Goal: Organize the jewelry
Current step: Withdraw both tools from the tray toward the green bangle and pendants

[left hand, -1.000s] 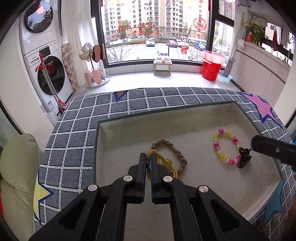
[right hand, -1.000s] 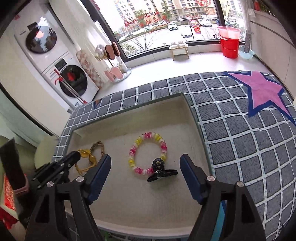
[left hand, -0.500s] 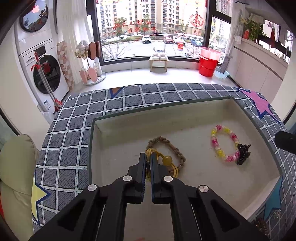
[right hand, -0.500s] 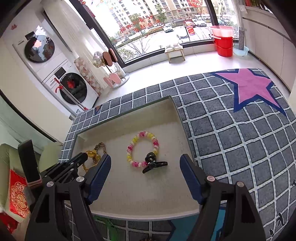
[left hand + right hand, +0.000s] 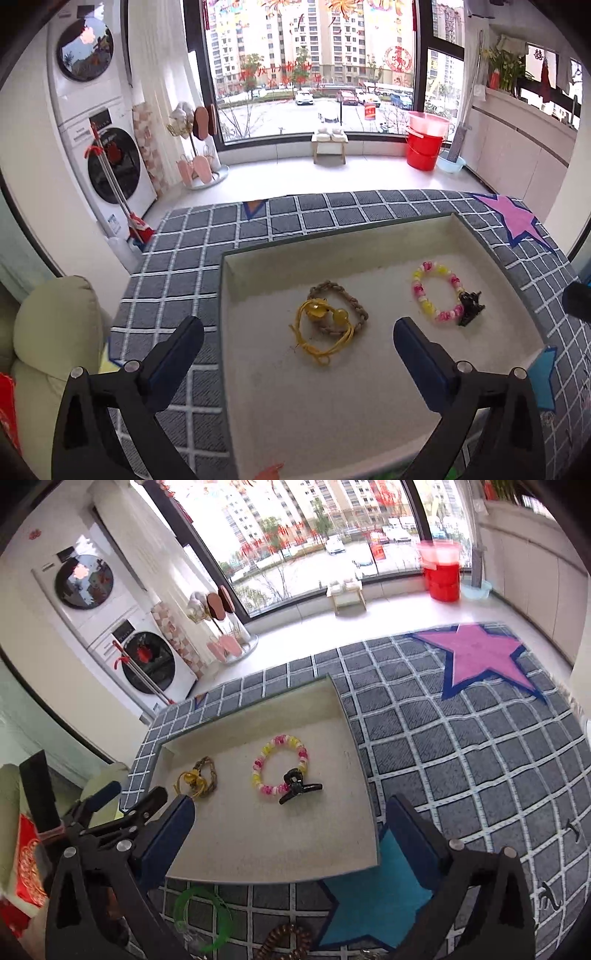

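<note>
Yellow cord bracelet (image 5: 320, 332) lies atop braided bracelet (image 5: 343, 302) in beige tray (image 5: 332, 413) | beaded bracelet (image 5: 437, 291) touches black hair clip (image 5: 469, 308) nearby | step: placing done, next likely fetching green bangle (image 5: 203, 921) outside tray | left gripper (image 5: 297, 345) spread wide, empty | right gripper (image 5: 290, 827) spread wide, empty

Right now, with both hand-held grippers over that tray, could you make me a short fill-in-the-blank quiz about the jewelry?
1. The black plastic hair claw clip touches the pink-and-____ beaded bracelet.
2. The yellow cord bracelet lies partly over the ____ braided rope bracelet.
3. The translucent green bangle lies ____ the shallow beige tray.
4. The left hand-held gripper is ____.

Answers: yellow; brown; outside; open
</note>
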Demonstrator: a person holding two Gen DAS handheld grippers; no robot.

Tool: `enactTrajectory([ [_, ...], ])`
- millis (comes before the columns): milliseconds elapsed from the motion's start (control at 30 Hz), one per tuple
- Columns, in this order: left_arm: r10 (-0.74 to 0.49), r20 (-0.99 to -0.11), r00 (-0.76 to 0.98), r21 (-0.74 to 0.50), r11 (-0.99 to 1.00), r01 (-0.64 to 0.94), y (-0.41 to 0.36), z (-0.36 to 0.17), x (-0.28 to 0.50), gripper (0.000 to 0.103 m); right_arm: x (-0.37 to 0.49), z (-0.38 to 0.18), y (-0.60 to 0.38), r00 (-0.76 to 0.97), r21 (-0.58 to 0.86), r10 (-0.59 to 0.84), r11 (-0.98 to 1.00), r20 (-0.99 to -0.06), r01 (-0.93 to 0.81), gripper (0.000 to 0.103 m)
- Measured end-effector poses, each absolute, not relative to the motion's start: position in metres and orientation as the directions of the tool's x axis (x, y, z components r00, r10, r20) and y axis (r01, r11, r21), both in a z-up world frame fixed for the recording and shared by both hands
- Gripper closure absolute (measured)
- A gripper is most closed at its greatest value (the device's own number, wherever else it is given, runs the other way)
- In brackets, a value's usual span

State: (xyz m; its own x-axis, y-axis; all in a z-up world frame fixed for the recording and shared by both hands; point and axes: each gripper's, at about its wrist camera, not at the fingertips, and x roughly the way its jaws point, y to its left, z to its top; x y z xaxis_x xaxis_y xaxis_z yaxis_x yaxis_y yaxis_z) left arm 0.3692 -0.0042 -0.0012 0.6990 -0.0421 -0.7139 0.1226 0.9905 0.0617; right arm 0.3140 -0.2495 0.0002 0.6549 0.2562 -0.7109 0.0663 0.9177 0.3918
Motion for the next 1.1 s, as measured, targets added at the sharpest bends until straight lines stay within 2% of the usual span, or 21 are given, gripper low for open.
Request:
enactTrajectory([
  [100,-0.047,-0.712,0.7,0.055,0.991,0.122,0.001,0.003,0.349,0.0,0.3,0.007,-0.248,0.672,0.392,0.258,0.919,-0.694,0.052,0.0],
  [567,-0.144,-0.761,0.633,-0.02,0.98,0.199,-0.005,-0.004,0.264,0.0,0.242,0.009,-0.253,0.618,0.402,0.279,0.913,-0.735,0.066,0.0],
  [1100,-0.129,-0.838,0.531,-0.078,0.99,0.119,0.001,-0.043,0.253,0.0,0.192,-0.044,-0.273,0.519,0.31,0.176,0.933,-0.836,0.184,0.0],
])
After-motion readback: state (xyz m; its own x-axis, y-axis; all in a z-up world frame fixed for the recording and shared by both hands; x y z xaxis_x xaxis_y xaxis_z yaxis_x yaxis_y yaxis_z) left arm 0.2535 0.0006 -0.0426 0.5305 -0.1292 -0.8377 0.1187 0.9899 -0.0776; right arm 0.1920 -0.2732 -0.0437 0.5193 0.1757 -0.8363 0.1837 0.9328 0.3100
